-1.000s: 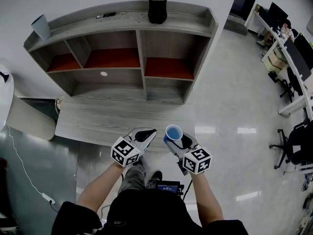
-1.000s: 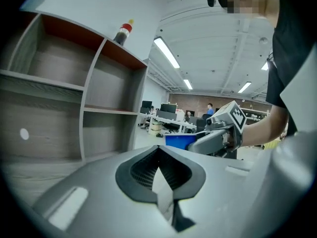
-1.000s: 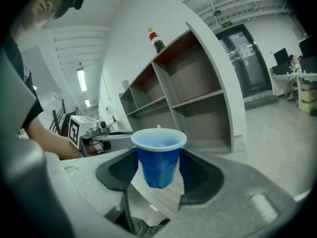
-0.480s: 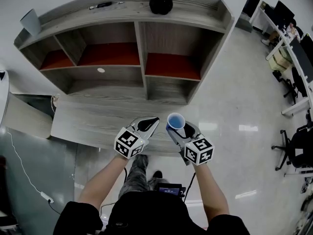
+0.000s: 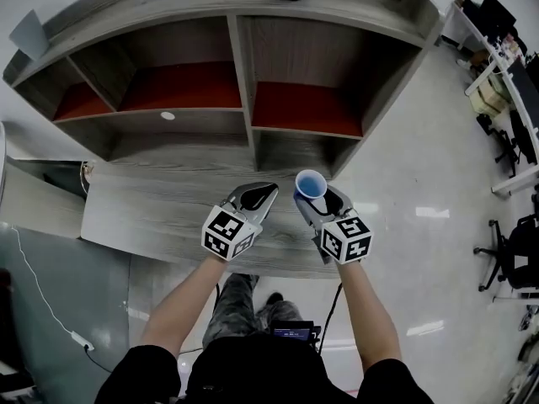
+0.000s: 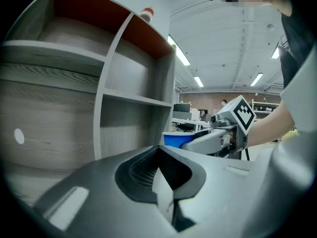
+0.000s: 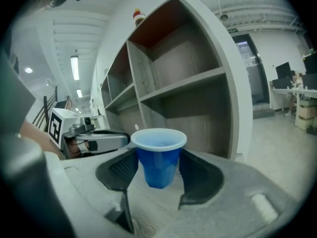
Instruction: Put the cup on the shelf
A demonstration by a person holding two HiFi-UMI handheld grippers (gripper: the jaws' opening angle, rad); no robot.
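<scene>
The right gripper [image 7: 158,162] holds the blue cup [image 7: 159,145] upright. Its two jaws stand wide and press on the cup's sides. In the middle of the head view, the cup is over the wooden desk [image 5: 160,217], just below the shelf [image 5: 244,82]. The low right cubby [image 5: 295,151] faces it with an open front. The left gripper [image 5: 257,194] is closed with nothing in it, just left of the cup.
</scene>
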